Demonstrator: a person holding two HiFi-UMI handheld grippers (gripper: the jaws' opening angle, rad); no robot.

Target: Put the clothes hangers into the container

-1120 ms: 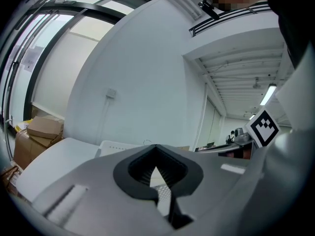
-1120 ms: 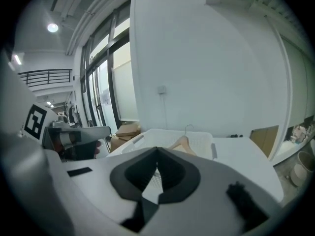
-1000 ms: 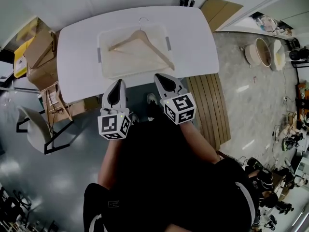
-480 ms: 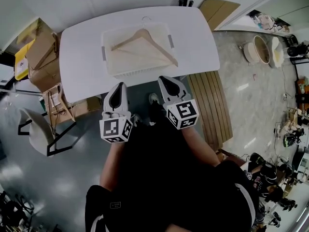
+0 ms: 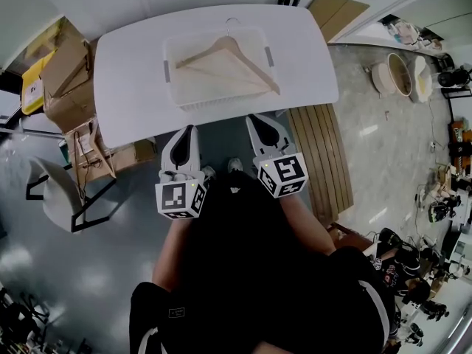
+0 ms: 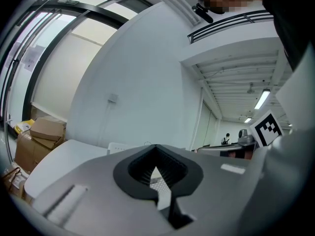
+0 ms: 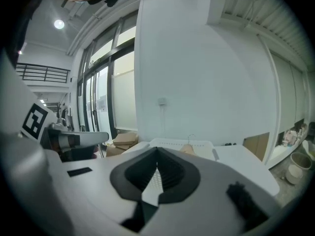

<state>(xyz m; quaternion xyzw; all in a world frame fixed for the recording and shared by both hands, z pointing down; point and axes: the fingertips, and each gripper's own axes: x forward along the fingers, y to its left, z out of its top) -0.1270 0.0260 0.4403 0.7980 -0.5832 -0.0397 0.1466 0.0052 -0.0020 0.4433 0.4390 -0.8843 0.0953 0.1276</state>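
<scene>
Hanger [image 5: 228,63] looks pretty much home already. It's a single wooden one lying slantwise across the container [image 5: 171,76], with its hook [image 5: 234,23] at the far rim. The container sits about mid-bench [image 5: 125,80], a bit toward the far side.

One nitpick: the near-right tip of the hanger seems to reach the container's corner, maybe just over the rim. From the head view I honestly can't tell if it's dropped all the way in or is propped on the edge.

Both claws are off the job. The left claw [image 5: 186,131] and right claw [image 5: 258,121] hang side by side in front of the person, short of the bench's near edge and well apart from the container. Each one's own view shows the jaws clenched tip to tip with nothing between them, just bench and container showing through the gap. So nothing is being carried.

Progress-wise, I'd call this basically done, or sitting between rounds. I don't see another hanger on the bench, and none shows around the boxes [image 5: 63,80] to the left. If there are more to load, they're out of frame.

What's left, at most, is maybe a nudge on that overhanging tip so the hanger settles properly inside.
</scene>
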